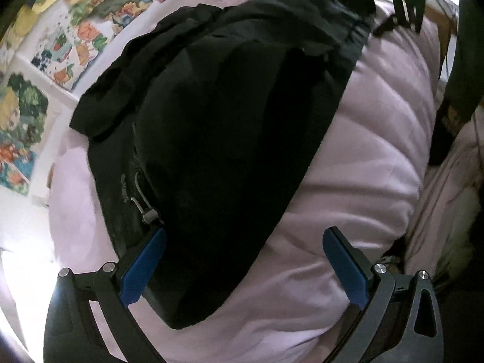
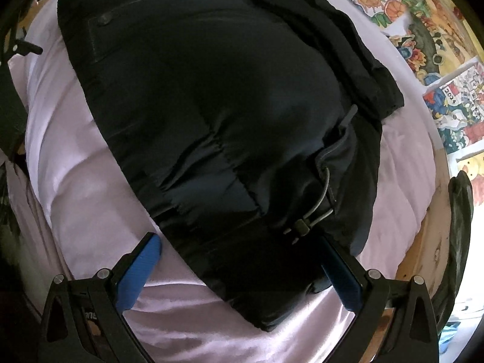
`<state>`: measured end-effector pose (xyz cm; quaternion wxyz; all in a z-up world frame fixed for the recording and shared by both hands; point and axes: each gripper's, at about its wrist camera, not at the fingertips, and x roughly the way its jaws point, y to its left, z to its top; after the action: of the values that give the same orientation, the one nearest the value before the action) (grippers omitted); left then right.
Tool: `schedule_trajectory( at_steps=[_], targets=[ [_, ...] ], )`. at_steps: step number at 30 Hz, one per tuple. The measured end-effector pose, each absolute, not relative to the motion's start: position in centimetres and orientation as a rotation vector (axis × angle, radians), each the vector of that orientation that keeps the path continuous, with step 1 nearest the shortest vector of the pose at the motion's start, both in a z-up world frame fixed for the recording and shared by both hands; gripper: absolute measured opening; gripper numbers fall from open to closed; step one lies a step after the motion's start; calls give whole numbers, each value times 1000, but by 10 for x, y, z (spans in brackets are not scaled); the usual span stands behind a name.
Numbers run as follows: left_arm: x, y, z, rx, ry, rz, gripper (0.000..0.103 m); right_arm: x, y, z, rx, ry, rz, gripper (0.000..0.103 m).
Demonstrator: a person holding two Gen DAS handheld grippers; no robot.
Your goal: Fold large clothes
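The left gripper (image 1: 243, 267) is spread wide and grasps nothing; its left pad touches the hem of the black jacket (image 1: 217, 139). The jacket lies bundled in the middle of the pink quilt (image 1: 363, 151), probably already folded once. The right gripper (image 2: 239, 272) is also released, with the jacket's near corner between its fingers.

Below me a pale pink quilt (image 1: 363, 157) fills the middle and lower part of the frame. Bright cartoon posters (image 1: 87, 27) cover the upper left of my left view and the upper right of my right view (image 2: 423, 30).
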<state>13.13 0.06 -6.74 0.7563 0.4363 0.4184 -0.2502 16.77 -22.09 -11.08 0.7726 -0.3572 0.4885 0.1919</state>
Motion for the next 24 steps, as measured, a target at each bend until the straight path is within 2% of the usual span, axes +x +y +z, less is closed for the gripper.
schedule_trajectory(
  at_steps=[4, 8, 18, 24],
  targets=[
    [133, 10, -89, 1052, 889, -444, 102, 168, -219, -112, -781, 1058, 413, 103],
    [146, 20, -90, 1012, 887, -368, 102, 169, -219, -112, -777, 1058, 411, 103],
    [189, 55, -31, 705, 811, -224, 101, 168, -219, -113, -776, 1049, 411, 103],
    [188, 47, -9, 669, 737, -215, 100, 164, -223, -111, -775, 1037, 443, 103]
  ],
)
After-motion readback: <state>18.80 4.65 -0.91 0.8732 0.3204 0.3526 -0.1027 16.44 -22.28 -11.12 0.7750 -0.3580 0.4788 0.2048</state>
